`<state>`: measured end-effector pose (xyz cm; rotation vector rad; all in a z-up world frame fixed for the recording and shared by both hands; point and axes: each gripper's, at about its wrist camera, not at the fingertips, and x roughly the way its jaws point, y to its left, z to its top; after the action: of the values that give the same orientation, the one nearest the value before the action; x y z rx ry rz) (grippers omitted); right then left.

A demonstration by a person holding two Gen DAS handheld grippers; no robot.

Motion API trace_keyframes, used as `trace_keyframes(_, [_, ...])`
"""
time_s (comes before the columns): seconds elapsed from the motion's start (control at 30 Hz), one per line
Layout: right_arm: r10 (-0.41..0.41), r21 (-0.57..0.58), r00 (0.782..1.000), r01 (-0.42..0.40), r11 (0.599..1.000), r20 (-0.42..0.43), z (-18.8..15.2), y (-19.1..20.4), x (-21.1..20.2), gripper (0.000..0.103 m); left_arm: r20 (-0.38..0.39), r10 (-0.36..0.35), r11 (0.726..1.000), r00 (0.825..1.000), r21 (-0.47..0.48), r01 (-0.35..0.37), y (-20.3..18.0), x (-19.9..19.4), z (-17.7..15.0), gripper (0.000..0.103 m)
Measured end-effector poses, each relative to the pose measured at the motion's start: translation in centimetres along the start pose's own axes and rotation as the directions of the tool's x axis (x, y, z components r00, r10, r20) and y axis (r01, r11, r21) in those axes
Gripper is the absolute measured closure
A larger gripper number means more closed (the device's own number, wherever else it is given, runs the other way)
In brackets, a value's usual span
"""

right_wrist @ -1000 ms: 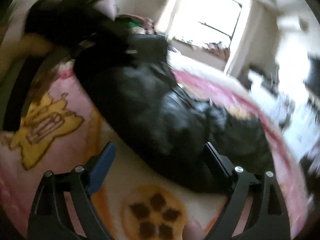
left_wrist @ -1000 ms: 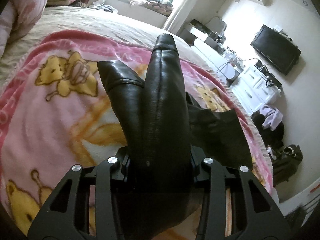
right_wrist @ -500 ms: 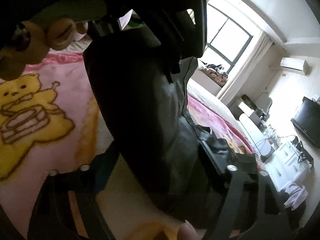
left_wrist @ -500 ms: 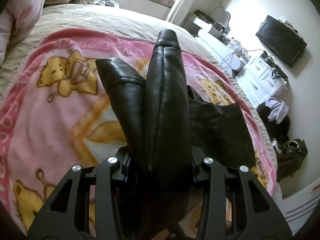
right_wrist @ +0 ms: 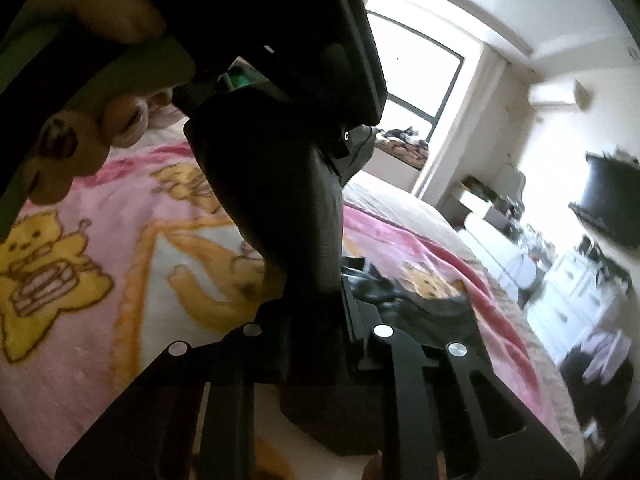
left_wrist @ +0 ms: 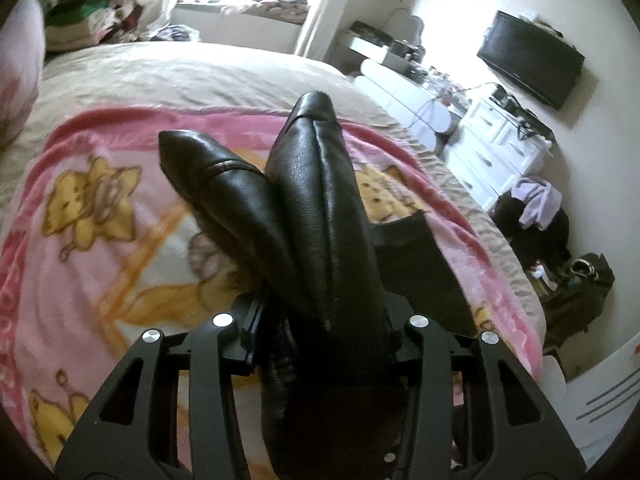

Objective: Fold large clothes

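Observation:
A black leather garment point(left_wrist: 320, 200) hangs in long doubled folds over a pink cartoon blanket point(left_wrist: 100, 240) on the bed. My left gripper point(left_wrist: 320, 322) is shut on a thick bunch of it, its jaws easing open slightly, and two rounded folds stick out ahead of the fingers. In the right wrist view the same garment point(right_wrist: 280, 200) drops from the left gripper point(right_wrist: 320, 40), which a person's hand point(right_wrist: 80, 140) holds at top left. My right gripper point(right_wrist: 312, 320) is closing on the lower part of the garment, pads against the leather. The garment's tail lies on the blanket point(right_wrist: 120, 280).
Beige bedding point(left_wrist: 200, 72) lies beyond the blanket. Off the bed's right side are a white dresser point(left_wrist: 500, 148), a wall TV point(left_wrist: 528, 64), a heap of clothes point(left_wrist: 536, 208) and a dark bag point(left_wrist: 580, 280). More clothes sit on the window ledge point(left_wrist: 260, 0).
The right gripper came in from open above the lying garment and closed around its hanging part. The left gripper lifted the garment higher off the blanket.

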<state>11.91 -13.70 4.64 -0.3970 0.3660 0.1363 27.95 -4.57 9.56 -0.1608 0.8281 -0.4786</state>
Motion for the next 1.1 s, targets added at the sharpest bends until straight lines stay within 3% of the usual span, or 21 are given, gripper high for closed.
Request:
trace_keyframes(0.17, [0.007, 0.171, 1.000, -0.002, 0.985, -0.029, -1.7, -4.3, -0.4, 0.087, -0.013, -0.008, 0.996, 1.000, 0.084, 0.009, -5.3, 2.0, 0.9, 0.066])
trace_keyframes(0.3, [0.090, 0.381, 0.994, -0.057, 0.923, -0.069, -3.8, -8.0, 0.2, 0.087, -0.057, -0.013, 0.991, 0.998, 0.134, 0.020, -8.5, 4.7, 1.0, 0.060])
trace_keyframes(0.4, [0.201, 0.578, 0.976, -0.116, 0.808, -0.086, -6.3, -10.6, 1.4, 0.087, -0.104, -0.021, 0.990, 0.994, 0.139, 0.036, -10.1, 7.2, 0.6, 0.053])
trace_keyframes(0.47, [0.286, 0.719, 0.955, -0.143, 0.680, -0.080, -8.8, -12.3, 2.3, 0.087, -0.147, -0.049, 0.989, 0.988, 0.133, 0.069, -11.0, 9.0, 0.4, 0.050])
trace_keyframes(0.5, [0.331, 0.795, 0.941, -0.145, 0.589, -0.074, -10.5, -13.2, 2.8, 0.087, -0.167, -0.080, 0.987, 0.983, 0.125, 0.101, -11.6, 9.7, 0.3, 0.050])
trace_keyframes(0.57, [0.387, 0.875, 0.920, -0.137, 0.464, -0.061, -12.9, -14.2, 3.6, 0.086, -0.189, -0.135, 0.983, 0.973, 0.098, 0.155, -12.2, 10.3, 0.2, 0.050])
trace_keyframes(0.67, [0.464, 0.954, 0.886, -0.139, 0.266, -0.001, -16.2, -15.5, 4.2, 0.086, -0.150, -0.210, 0.972, 0.966, 0.073, 0.223, -12.4, 9.1, 1.0, 0.045])
trace_keyframes(0.73, [0.500, 0.973, 0.865, -0.150, 0.173, 0.044, -17.1, -15.9, 4.2, 0.082, -0.081, -0.204, 0.974, 0.976, 0.079, 0.211, -11.4, 7.3, 1.6, 0.038])
trace_keyframes(0.83, [0.522, 0.977, 0.851, -0.155, 0.144, 0.058, -17.2, -16.1, 3.7, 0.071, -0.002, -0.066, 0.992, 0.998, 0.107, 0.066, -8.9, 5.9, 1.1, 0.031])
trace_keyframes(0.9, [0.526, 0.979, 0.849, -0.145, 0.142, 0.050, -17.2, -16.4, 3.3, 0.062, 0.004, 0.086, 0.993, 0.996, 0.077, -0.086, -5.1, 6.5, -0.3, 0.031])
trace_keyframes(0.93, [0.534, 0.980, 0.844, -0.142, 0.143, 0.044, -17.1, -16.5, 3.2, 0.056, -0.012, 0.113, 0.992, 0.994, 0.055, -0.112, -3.8, 7.0, -1.0, 0.031])
trace_keyframes(0.97, [0.541, 0.981, 0.840, -0.134, 0.139, 0.038, -17.1, -16.6, 3.1, 0.053, -0.054, 0.122, 0.992, 0.991, 0.034, -0.121, -2.4, 8.0, -2.0, 0.031])
trace_keyframes(1.07, [0.548, 0.986, 0.828, -0.163, 0.033, 0.119, -16.8, -18.4, 2.0, 0.036, -0.163, 0.073, 0.997, 0.984, 0.000, -0.074, -0.5, 10.7, -5.2, 0.033])
trace_keyframes(1.1, [0.536, 0.986, 0.834, -0.168, 0.015, 0.133, -16.5, -19.3, 1.7, 0.020, -0.167, 0.053, 0.999, 0.985, 0.001, -0.053, -0.6, 11.2, -6.3, 0.033])
